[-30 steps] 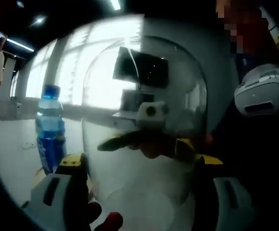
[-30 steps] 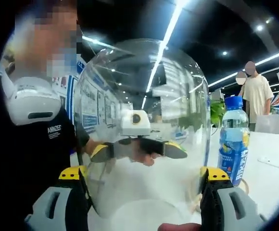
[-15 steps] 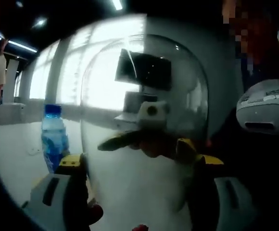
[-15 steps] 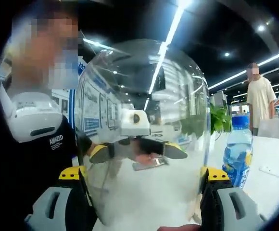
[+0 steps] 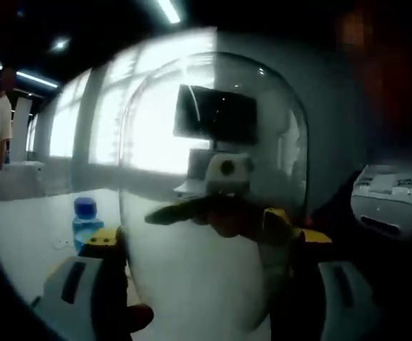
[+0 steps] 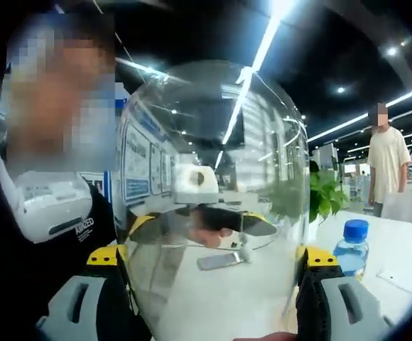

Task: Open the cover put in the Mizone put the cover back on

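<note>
**Dome held between both my grippers, bottle low on the table**

The clear dome cover (image 5: 213, 177) is clamped between my two grippers, one on each side. In the left gripper view my left gripper (image 5: 209, 284) has its yellow-tipped jaws spread wide, both pressed against the dome's walls near its lower rim. In the right gripper view my right gripper (image 6: 217, 291) grips the cover (image 6: 213, 185) the same way, jaws wide and touching the glass on either flank. Through the glass each view shows the opposite gripper's jaws on the far side of the dome.

The Mizone bottle (image 5: 85, 222) stands upright on the white table (image 5: 28, 227), blue cap on, low in the left gripper view just beside my left jaw and outside the dome. In the right gripper view the bottle (image 6: 351, 249) sits just beyond my right jaw, again outside the cover. A dark flat phone-like thing (image 6: 220, 260) lies on the table (image 6: 398, 249), seen through the glass.

The tabletop around the bottle is open. A person (image 6: 387, 163) in a pale shirt stands well behind it, near a green plant (image 6: 327, 195)
</note>
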Demonstrator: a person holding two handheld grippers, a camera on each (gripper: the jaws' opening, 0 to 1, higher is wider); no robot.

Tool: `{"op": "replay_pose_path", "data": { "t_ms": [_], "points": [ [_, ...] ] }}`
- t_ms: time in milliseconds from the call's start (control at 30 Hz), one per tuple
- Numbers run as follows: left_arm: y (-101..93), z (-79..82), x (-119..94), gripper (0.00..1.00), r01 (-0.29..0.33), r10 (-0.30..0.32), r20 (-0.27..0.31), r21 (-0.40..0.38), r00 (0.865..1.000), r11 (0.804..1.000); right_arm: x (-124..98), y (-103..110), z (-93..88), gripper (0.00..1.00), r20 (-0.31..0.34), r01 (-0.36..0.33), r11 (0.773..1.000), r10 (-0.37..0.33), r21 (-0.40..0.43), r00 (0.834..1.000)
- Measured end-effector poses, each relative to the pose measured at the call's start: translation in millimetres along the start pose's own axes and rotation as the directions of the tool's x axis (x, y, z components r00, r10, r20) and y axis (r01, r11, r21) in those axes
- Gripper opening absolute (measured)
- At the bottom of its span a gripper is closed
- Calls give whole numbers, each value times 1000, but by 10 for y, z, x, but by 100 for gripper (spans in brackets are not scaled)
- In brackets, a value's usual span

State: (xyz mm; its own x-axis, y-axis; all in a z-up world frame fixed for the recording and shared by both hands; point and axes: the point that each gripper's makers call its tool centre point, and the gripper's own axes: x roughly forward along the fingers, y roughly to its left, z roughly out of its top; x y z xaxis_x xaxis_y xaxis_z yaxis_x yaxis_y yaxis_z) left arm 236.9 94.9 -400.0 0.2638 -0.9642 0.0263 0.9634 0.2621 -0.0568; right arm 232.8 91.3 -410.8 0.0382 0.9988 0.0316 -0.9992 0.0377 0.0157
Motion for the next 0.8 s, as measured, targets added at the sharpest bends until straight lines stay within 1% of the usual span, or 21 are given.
{"op": "replay_pose_path", "data": {
  "t_ms": [100,333,400,500,667,800],
  "points": [
    [-26,88,5,82,-7,7,-9,11,1000,1000,10,17,95,90,-7,-2,1000,2,-13,1000],
    [-31,311,21,83,-19,19,-7,18,1000,1000,25,16,323,90,-11,1,1000,-1,-20,1000],
    [-37,382,18,83,-19,19,0,13,1000,1000,29,24,400,90,-2,4,1000,-4,-16,1000],
    [-43,491,31,83,-17,17,-4,32,1000,999,32,5,512,90,3,7,999,-7,-36,1000],
    [21,745,72,83,-14,14,6,60,1000,998,24,-72,731,90,24,12,998,-11,-57,1000],
    [123,934,109,83,-9,8,9,85,1000,996,31,-178,925,90,36,21,996,-18,-83,999]
  ]
}}
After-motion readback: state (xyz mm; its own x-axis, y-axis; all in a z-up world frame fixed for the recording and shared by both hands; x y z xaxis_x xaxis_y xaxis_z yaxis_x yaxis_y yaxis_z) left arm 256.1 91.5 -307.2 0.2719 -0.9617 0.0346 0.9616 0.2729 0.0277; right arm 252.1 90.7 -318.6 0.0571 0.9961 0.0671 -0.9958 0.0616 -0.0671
